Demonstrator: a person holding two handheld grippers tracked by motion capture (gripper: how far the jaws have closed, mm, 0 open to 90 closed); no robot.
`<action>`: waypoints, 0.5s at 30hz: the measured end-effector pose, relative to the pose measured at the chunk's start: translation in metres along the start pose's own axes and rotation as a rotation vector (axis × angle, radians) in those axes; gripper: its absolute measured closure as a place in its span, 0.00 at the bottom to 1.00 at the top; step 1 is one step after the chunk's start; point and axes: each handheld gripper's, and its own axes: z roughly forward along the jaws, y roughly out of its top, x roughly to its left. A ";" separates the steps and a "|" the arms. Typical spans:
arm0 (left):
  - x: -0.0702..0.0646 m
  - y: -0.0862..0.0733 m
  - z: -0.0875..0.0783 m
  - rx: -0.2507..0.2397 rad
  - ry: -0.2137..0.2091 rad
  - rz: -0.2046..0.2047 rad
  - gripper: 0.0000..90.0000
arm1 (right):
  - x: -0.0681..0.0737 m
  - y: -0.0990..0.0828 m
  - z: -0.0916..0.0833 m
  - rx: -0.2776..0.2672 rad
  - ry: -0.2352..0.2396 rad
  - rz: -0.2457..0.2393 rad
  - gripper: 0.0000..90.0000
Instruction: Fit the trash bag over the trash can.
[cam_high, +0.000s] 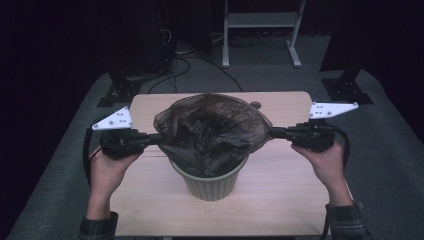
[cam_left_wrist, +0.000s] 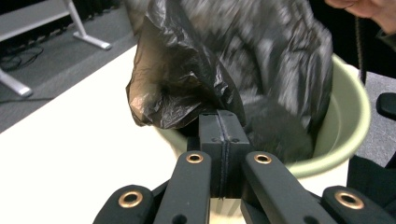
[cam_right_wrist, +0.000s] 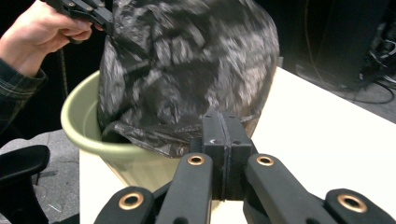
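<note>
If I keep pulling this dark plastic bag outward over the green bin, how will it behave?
The crinkled dark plastic bag looks thin and floppy, so it should stretch and drape rather than hold shape. The ribbed pale green plastic bin seems light and may shift or tip if pulled unevenly.

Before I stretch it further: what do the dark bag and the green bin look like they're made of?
The bag looks like thin plastic film, brownish-black: it is crumpled, glossy on its creases, and lets light through where it is pulled thin. The bin looks like moulded plastic, pale green with a matte finish, smooth rolled rim and ribbed wall; a coated material can't be ruled out.
</note>
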 end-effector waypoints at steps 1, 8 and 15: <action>0.001 -0.004 -0.001 0.001 0.003 -0.013 1.00 | -0.001 -0.002 -0.002 0.002 0.001 0.001 1.00; 0.010 -0.027 -0.007 0.030 0.030 -0.054 1.00 | -0.006 -0.027 -0.013 0.031 -0.022 0.026 1.00; 0.015 -0.046 -0.003 0.061 0.040 -0.091 1.00 | -0.012 -0.051 -0.012 0.060 -0.023 0.069 1.00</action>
